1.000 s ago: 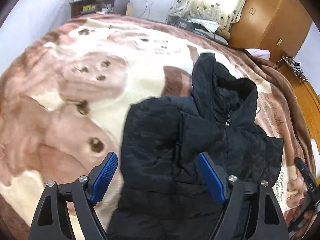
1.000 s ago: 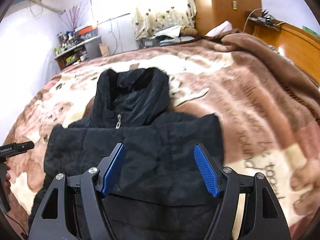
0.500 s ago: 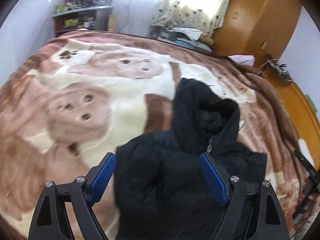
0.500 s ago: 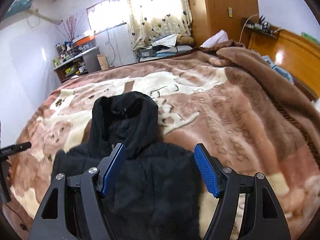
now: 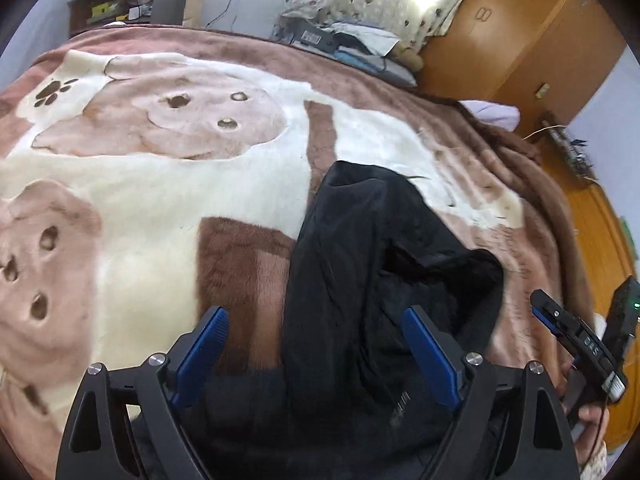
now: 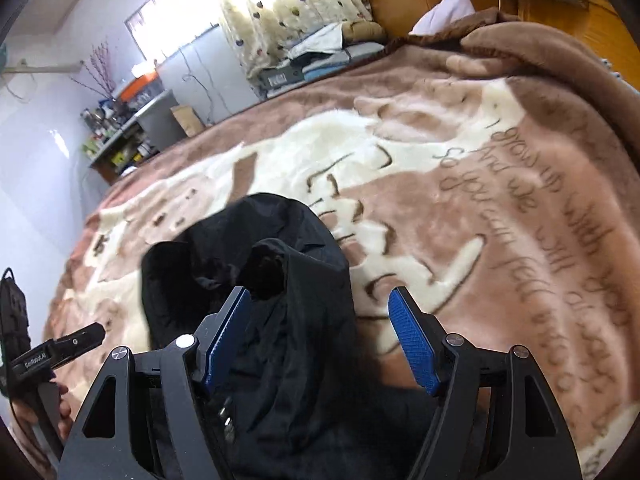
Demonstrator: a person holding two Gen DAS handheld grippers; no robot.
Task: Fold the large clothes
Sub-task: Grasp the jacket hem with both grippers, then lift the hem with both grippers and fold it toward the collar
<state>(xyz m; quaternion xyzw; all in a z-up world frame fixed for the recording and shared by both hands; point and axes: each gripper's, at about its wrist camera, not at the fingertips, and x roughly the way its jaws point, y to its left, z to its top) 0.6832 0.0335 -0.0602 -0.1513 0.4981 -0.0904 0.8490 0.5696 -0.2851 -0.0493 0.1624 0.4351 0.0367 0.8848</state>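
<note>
Black jacket [image 5: 372,288] lies between and below both gaping tools [image 5: 316,354] [image 6: 320,336], apparently ungripped.

Left black two-finger gripper with blue pads [image 5: 316,356] spread wide, gripping nothing. Right black blue-padded gripper [image 6: 320,336] likewise agape, side by side with left, both angled down.

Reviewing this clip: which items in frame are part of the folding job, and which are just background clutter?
Part of the job:
- black hooded jacket, lying on the bed
- left tongs, open above it
- right tongs, open above it
- bear-print blanket, the folding surface

Just lying about:
- stacked clothes and boxes by the curtain
- cluttered shelf
- wooden wardrobe
- white pillow
</note>
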